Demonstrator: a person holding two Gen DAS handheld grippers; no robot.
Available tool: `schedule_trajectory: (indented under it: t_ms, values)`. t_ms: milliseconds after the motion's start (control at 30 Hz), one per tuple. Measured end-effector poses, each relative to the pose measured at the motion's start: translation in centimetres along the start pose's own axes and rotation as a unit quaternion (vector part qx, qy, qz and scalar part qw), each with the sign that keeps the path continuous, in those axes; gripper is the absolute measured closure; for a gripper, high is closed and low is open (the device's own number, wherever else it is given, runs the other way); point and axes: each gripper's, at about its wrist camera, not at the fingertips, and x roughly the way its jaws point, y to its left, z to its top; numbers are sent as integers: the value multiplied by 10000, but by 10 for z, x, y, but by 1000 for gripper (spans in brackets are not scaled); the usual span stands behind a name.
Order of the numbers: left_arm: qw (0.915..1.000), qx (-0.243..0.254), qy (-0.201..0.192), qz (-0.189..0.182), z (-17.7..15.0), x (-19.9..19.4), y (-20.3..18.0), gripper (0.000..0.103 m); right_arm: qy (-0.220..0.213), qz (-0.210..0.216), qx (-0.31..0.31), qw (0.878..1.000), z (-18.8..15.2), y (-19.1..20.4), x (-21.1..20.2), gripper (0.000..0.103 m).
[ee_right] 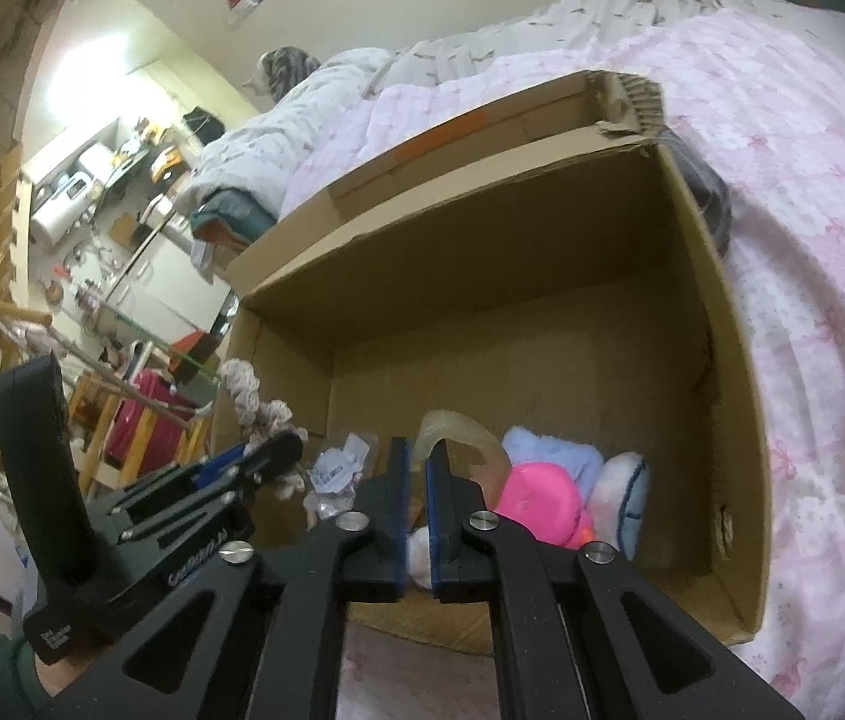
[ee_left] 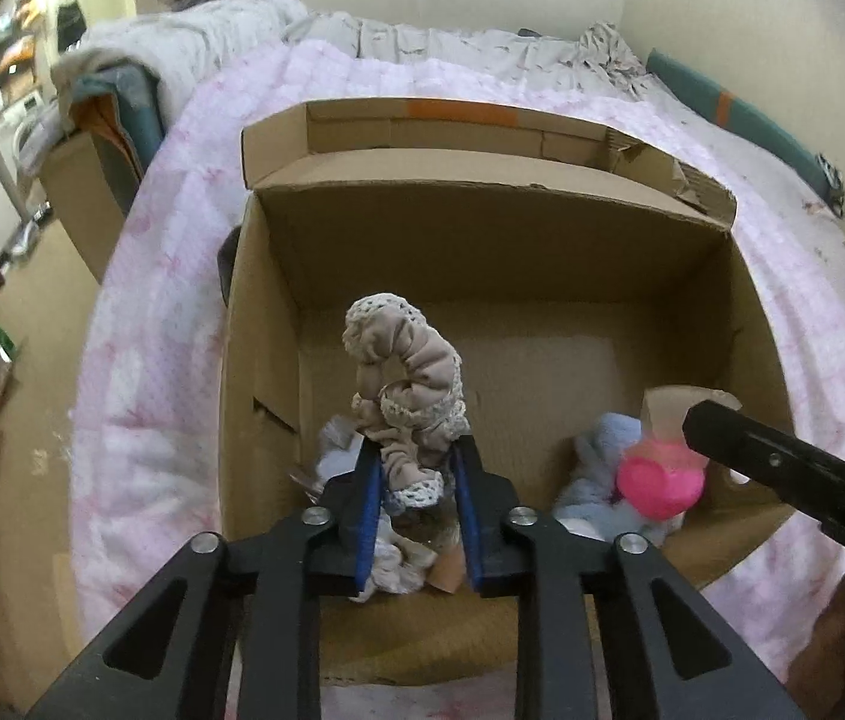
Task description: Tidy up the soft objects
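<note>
While my left gripper (ee_left: 416,468) is clenched on a beige scrunchie (ee_left: 404,372), that ruched fabric loop with its crocheted lace edge stands up above the near end of an open cardboard box (ee_left: 482,252). My right gripper (ee_right: 417,480) hangs over the same box with its blue-padded jaws drawn almost together, only a narrow slit between them and nothing gripped. Below, on the box floor, lie a bright pink toy (ee_right: 536,501), a pale blue plush (ee_right: 554,456), a white bundle (ee_right: 620,498) just beside it and some crumpled light cloth (ee_right: 335,468). Under the box is a bed with a pink patterned quilt (ee_left: 182,192); a grey-white duvet (ee_left: 212,30) is heaped at the far end. Cream walls close the corner, and a cluttered room with shelves (ee_right: 92,180) opens beyond the bed. Small white lettering on the left gripper's body is too blurred for me to read.
</note>
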Motion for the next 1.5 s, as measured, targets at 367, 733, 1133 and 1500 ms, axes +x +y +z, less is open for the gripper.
schedule_trajectory:
  t_ms: [367, 733, 1133, 1500]
  values:
    - [9994, -249, -242, 55, 4, -18, 2, 31, -476, -214, 154, 9985, 7, -3, -15, 11]
    - [9941, 124, -944, 521, 13, -48, -7, 20, -1211, -952, -396, 9873, 10, 15, -45, 0]
    - [9935, -407, -1020, 299, 14, -81, 19, 16, -1143, 112, 190, 9932, 18, 21, -70, 0]
    - [9905, -326, -1312, 235, -22, -137, 32, 10, -1338, -682, -133, 9886, -6, 34, -118, 0]
